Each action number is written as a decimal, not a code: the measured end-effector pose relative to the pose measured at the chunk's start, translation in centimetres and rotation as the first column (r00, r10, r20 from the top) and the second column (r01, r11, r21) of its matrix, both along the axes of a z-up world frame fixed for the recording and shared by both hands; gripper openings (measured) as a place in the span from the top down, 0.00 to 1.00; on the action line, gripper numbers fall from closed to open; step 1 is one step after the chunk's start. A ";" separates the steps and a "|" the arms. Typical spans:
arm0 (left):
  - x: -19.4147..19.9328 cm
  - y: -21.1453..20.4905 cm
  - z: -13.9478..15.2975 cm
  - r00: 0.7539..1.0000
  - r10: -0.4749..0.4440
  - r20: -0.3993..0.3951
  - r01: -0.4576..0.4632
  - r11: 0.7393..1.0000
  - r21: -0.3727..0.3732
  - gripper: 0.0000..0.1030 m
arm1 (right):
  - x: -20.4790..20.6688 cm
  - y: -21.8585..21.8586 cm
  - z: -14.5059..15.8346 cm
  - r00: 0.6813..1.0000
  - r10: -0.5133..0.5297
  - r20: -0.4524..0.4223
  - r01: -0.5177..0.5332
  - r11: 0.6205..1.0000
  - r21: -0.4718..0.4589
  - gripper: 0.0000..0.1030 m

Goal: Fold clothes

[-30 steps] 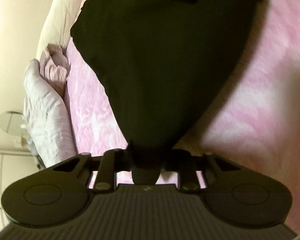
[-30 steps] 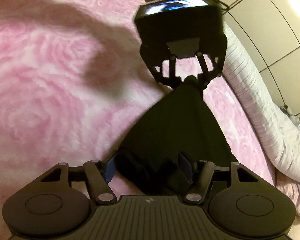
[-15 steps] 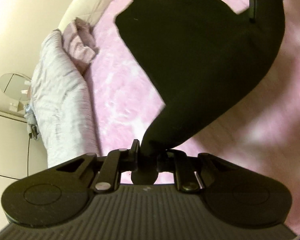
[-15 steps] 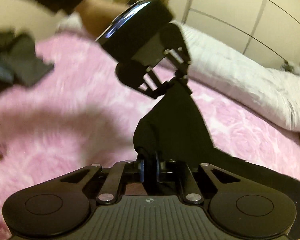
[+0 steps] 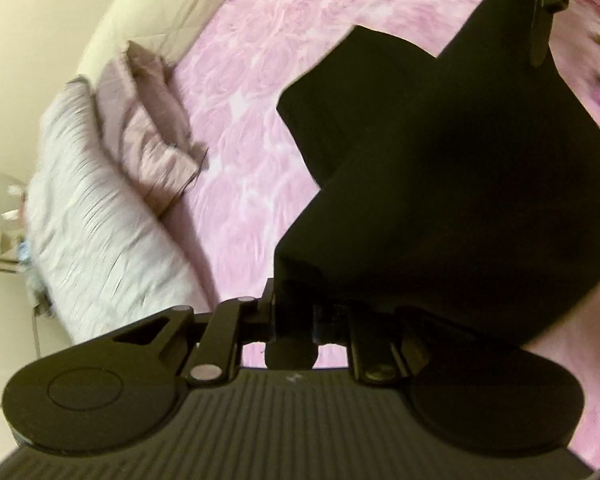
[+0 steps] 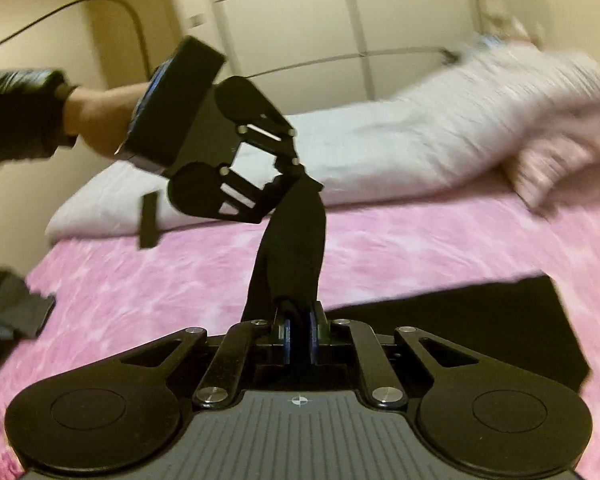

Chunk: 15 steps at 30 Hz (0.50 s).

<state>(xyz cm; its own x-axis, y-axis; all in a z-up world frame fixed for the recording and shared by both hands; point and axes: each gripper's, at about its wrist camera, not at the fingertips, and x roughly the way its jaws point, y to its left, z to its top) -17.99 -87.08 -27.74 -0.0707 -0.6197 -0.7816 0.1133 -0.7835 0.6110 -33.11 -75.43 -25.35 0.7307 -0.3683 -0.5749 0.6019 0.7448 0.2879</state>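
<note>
Here, going left to right across each view.

Left wrist view, left side: a pale grey duvet [image 5: 96, 236] and a mauve pillow [image 5: 152, 128] lie along the edge of the pink bedspread [image 5: 244, 128].
Left wrist view, centre bottom: the left gripper [image 5: 296, 320] has its jaws drawn together on a corner of the black garment [image 5: 440, 200]; the cloth covers the right finger, so the exact pinch point is probably hidden.
Left wrist view, right: the garment hangs as a broad dark sheet above the bedspread, running up to the right gripper [image 5: 540, 40] at the upper right of the frame, which clamps another edge.

Right wrist view, left side: a hand [image 6: 100, 120] in a dark sleeve [image 6: 20, 116] holds the left gripper [image 6: 296, 176] at the upper left centre.
Right wrist view, centre: a taut black strip of the garment [image 6: 292, 240] runs from that gripper down to the right gripper [image 6: 299, 320], whose blue pads [image 6: 313, 336] are pressed onto it.
Right wrist view, right: the rest of the garment lies dark at the lower right over the bedspread [image 6: 420, 240]; the duvet [image 6: 440, 140] sits behind, blurred.
Right wrist view, far left edge: a dark folded item [image 6: 16, 312], too blurred to name.
</note>
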 end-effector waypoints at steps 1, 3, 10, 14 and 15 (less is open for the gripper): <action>-1.7 -2.1 -0.7 1.000 0.002 -0.002 -0.002 1.000 0.017 0.87 | -1.7 -2.0 -0.3 1.000 -0.023 0.010 0.023 0.999 0.028 0.93; -4.9 -6.1 -2.5 1.000 0.006 -0.002 -0.006 0.999 0.049 0.87 | -5.4 -6.1 -1.2 0.997 -0.077 0.024 0.075 0.994 0.080 0.93; -11.8 -14.2 -11.8 0.999 -0.007 0.049 -0.002 0.983 0.186 0.88 | -14.6 -16.0 -10.1 0.968 -0.245 0.048 0.215 0.917 0.336 0.93; -13.1 -14.6 -12.2 0.996 -0.057 0.064 0.043 0.978 0.204 0.88 | -17.1 -16.1 -11.4 0.950 -0.300 0.083 0.243 0.882 0.404 0.93; -13.4 -14.7 -12.1 0.995 -0.072 0.062 0.058 0.977 0.207 0.88 | -17.5 -15.7 -11.1 0.950 -0.301 0.084 0.245 0.884 0.397 0.93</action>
<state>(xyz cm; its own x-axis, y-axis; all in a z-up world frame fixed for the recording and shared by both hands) -31.41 -101.80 -39.88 -0.0470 -0.4416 -0.8960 0.0212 -0.8972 0.4411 -50.60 -91.10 -36.49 0.7154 -0.3407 -0.6100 0.6984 0.3749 0.6096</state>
